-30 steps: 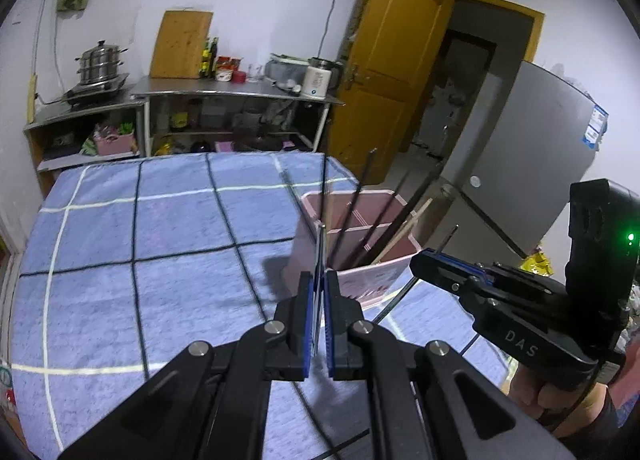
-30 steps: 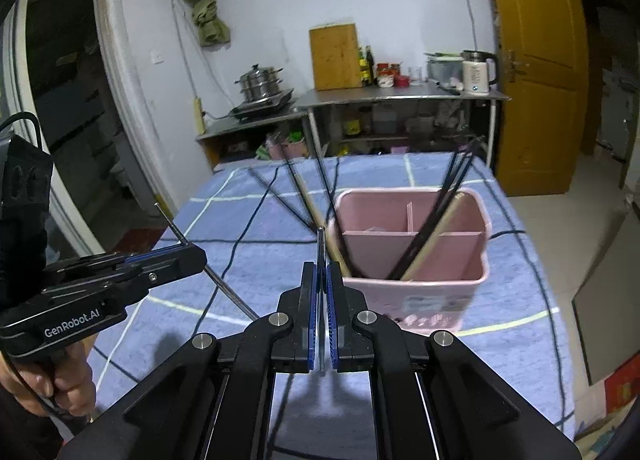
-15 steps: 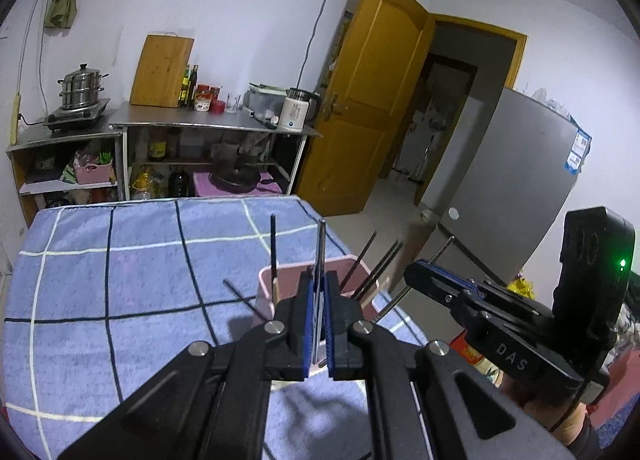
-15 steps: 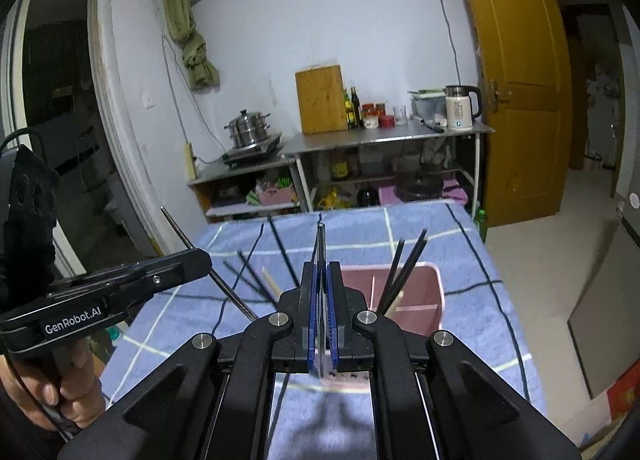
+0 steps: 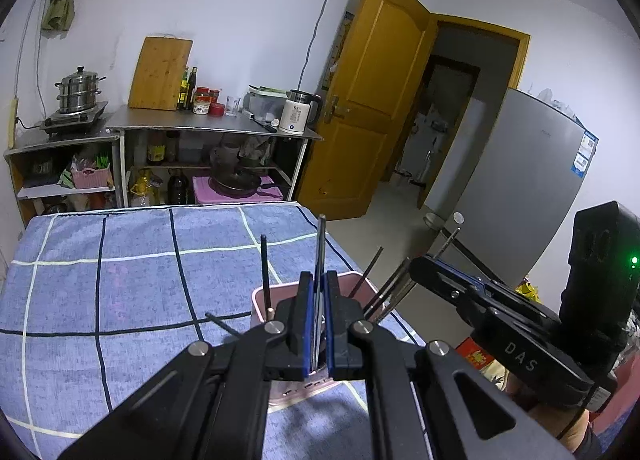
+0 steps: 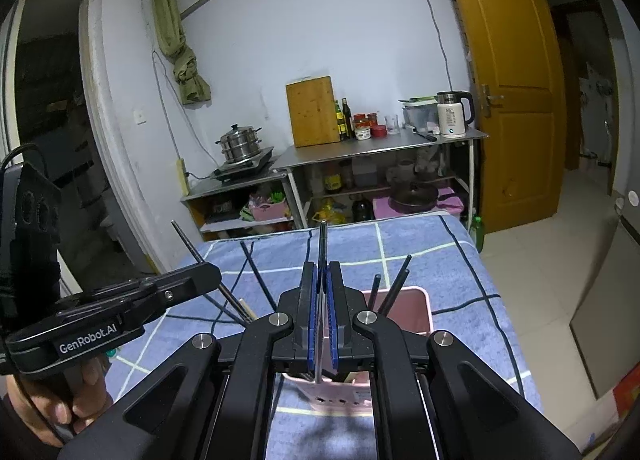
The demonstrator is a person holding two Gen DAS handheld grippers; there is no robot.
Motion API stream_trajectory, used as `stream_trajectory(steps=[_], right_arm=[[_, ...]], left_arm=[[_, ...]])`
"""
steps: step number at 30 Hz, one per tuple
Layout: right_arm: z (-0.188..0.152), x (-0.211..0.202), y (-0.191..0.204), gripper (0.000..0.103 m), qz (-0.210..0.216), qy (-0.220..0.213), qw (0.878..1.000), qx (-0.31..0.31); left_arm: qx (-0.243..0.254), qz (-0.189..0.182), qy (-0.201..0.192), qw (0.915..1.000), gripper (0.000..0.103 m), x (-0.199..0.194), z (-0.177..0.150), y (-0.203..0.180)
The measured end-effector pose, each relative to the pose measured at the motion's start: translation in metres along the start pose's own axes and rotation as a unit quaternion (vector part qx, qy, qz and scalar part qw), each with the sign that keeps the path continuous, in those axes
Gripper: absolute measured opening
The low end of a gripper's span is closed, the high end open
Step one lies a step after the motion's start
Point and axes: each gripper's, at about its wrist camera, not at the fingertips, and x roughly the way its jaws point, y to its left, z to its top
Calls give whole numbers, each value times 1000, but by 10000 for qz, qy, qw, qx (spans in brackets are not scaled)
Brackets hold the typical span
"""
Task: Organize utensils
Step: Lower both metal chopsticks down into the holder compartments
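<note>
A pink utensil holder [image 5: 260, 302] stands on the blue checked tablecloth [image 5: 120, 280], with several dark chopsticks [image 5: 264, 272] leaning in it. It also shows in the right wrist view [image 6: 416, 308]. My left gripper [image 5: 318, 288] is shut on a thin metal chopstick [image 5: 320, 244] that points up, just above the holder. My right gripper [image 6: 320, 280] is shut on another metal chopstick [image 6: 322, 244], also above the holder. Each gripper shows in the other's view, the right one [image 5: 436, 272] and the left one [image 6: 200, 280], each with a chopstick sticking out.
A steel shelf [image 5: 208, 127] with a kettle [image 5: 296, 115], a cutting board, bottles and a steamer pot stands behind the table. An open orange door [image 5: 368, 99] and a grey fridge [image 5: 520, 179] are to the right. The table edge [image 6: 508, 320] drops to a tiled floor.
Both grippers have risen and tilted back from the holder, each still holding its chopstick. The holder now sits lower in both views, and more of the room shows.
</note>
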Motion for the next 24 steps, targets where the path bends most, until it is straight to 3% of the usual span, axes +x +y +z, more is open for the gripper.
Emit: stream_trajectory(steps=[8, 18, 24], right_arm=[[9, 8, -5, 5, -24, -73, 10000, -1], [-6, 34, -8, 5, -99, 227, 9997, -28], [-13, 39, -7, 5, -86, 295, 9995, -34]], left_arm=[[129, 1, -20, 9999, 5, 10, 13, -3], [274, 0, 210, 9994, 6, 28, 11, 3], [564, 119, -3, 9983, 5, 17, 15, -4]])
